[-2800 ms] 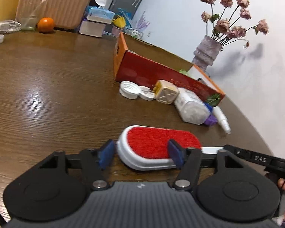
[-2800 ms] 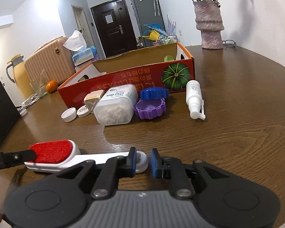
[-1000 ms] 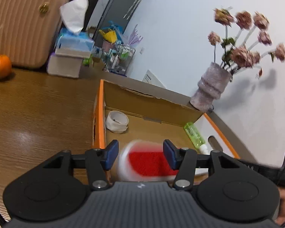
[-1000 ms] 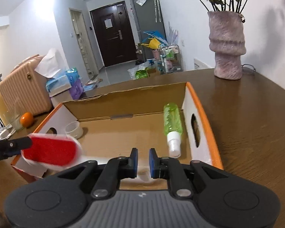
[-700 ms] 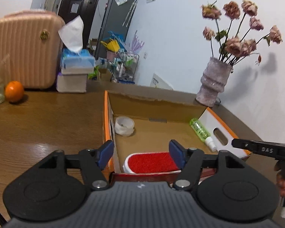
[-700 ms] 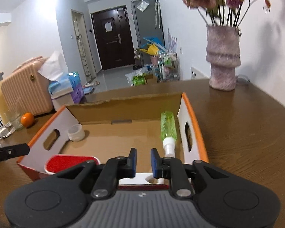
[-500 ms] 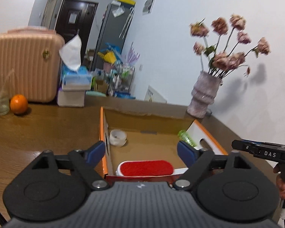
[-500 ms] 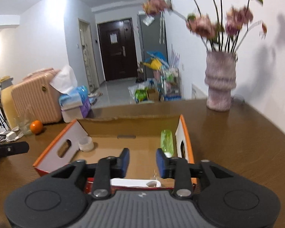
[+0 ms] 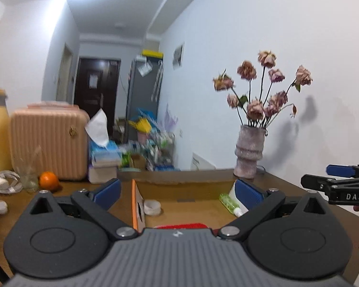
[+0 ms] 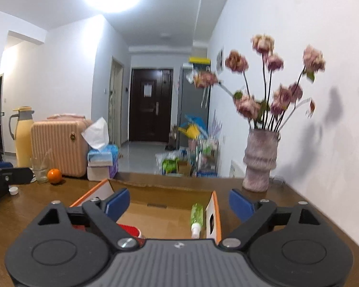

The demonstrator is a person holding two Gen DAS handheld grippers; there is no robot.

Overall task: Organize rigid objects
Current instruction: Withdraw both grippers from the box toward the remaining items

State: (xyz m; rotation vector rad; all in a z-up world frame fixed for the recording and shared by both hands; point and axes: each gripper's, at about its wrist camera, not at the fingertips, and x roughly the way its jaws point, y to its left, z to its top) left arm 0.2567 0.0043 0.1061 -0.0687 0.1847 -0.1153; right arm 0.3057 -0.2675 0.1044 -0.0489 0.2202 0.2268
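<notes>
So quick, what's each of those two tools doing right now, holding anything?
Left tool: open, holding nothing.
Right tool: open, holding nothing.

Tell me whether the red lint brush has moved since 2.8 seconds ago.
Yes. The red lint brush went from the bare table in front of the cardboard box into it, lying near the green bottle.

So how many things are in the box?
3: a red brush at the near edge, a white cup on the left, a green bottle on the right. More may be hidden.
</notes>
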